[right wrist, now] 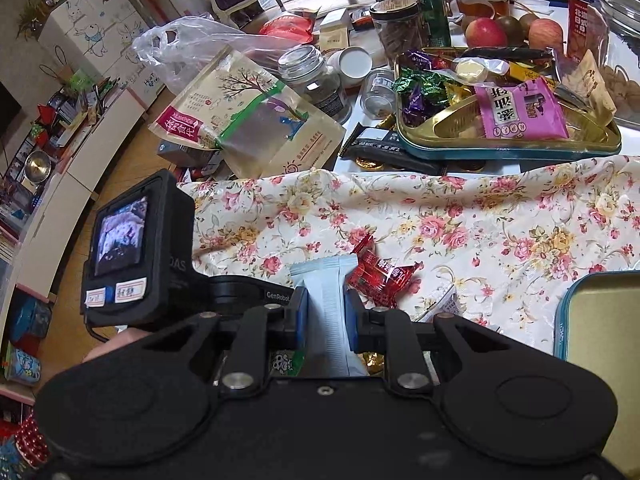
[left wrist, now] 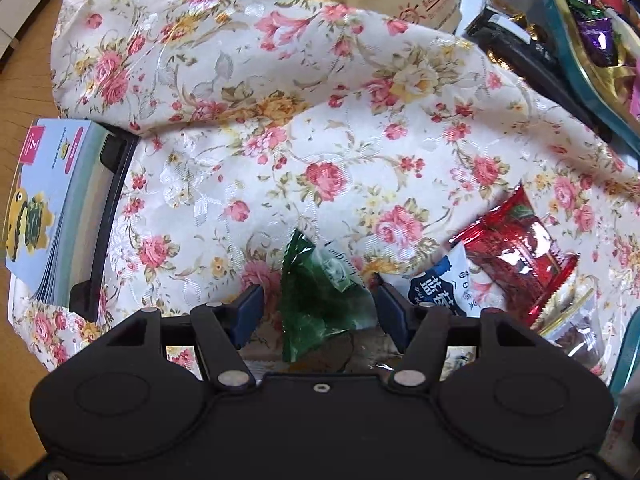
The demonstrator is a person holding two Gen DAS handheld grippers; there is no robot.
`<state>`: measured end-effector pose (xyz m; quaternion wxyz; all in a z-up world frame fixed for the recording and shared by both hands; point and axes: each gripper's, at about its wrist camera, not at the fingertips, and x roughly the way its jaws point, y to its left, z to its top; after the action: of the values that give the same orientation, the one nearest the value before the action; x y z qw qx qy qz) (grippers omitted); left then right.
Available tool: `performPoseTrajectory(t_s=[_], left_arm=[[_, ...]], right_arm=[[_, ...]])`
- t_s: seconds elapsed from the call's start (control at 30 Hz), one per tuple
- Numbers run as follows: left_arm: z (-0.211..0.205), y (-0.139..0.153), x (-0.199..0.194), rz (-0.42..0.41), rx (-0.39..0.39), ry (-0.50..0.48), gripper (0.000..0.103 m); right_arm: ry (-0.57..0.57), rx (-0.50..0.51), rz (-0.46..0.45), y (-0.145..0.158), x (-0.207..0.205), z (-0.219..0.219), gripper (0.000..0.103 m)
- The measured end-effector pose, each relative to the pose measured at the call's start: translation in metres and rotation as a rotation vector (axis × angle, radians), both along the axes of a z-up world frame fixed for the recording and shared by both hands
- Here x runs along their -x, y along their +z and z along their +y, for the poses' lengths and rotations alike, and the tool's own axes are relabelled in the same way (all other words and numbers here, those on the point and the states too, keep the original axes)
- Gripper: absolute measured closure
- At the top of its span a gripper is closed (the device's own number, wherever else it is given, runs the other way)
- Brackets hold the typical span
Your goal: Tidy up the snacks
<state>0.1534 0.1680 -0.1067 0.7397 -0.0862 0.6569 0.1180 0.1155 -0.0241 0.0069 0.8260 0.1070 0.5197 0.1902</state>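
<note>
Green candy wrapper (left wrist: 320, 296) loose between spread left hand-held gripper (left wrist: 318, 308), right hand-held gripper (right wrist: 325, 312) clamping pale-blue packet (right wrist: 330, 300)

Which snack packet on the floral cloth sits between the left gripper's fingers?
The green packet, between the open left gripper fingers; the red packet and blue-and-white one lie off to its right.

Both wrist views overlook (closely) floral cloth (left wrist: 320, 140).
</note>
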Motion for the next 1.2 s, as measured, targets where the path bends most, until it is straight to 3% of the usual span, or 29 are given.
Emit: performPoseTrajectory(t_s=[0.27,0.37,0.6,0.7,0.77,0.8,0.9,0.97,1.03,1.13,1.2], left_arm=[[0.014,-0.014,-0.002,0.011,0.009,0.046,0.033],[0.023,-0.012,-0.003,-0.005,0.036,0.058,0.048],[0.03,0.002,0.0,-0.023,0.022,0.08,0.054],[0.033,0.023,0.002,-0.068,0.008,0.098,0.063],[0.027,0.04,0.001,-0.107,-0.032,0.086,0.081],[0.024,0.047,0.001,-0.128,-0.04,0.074,0.082],[0.014,0.064,0.001,-0.185,-0.063,0.041,0.081],[0.01,0.069,-0.001,-0.206,-0.075,0.011,0.071],[0.01,0.066,-0.002,-0.203,-0.075,-0.01,0.069],[0.005,0.049,-0.005,-0.173,-0.059,-0.05,0.051],[0.003,0.04,-0.005,-0.148,-0.031,-0.064,0.049]], right_arm=[[0.003,0.004,-0.001,-0.001,-0.001,0.005,0.082],[0.015,0.009,-0.004,-0.001,0.001,0.007,0.082],[-0.009,0.007,0.001,-0.001,-0.001,0.002,0.082],[-0.031,0.0,-0.006,0.003,-0.003,-0.004,0.082],[-0.052,-0.001,-0.012,0.005,-0.005,-0.01,0.082],[-0.064,-0.001,-0.015,0.006,-0.006,-0.013,0.082],[-0.103,0.0,-0.012,0.007,-0.008,-0.024,0.082],[-0.126,0.001,-0.005,0.006,-0.009,-0.031,0.082],[-0.146,0.001,0.0,0.005,-0.011,-0.036,0.082],[-0.16,-0.003,0.004,0.005,-0.012,-0.039,0.082],[-0.156,-0.006,0.004,0.005,-0.013,-0.037,0.082]])
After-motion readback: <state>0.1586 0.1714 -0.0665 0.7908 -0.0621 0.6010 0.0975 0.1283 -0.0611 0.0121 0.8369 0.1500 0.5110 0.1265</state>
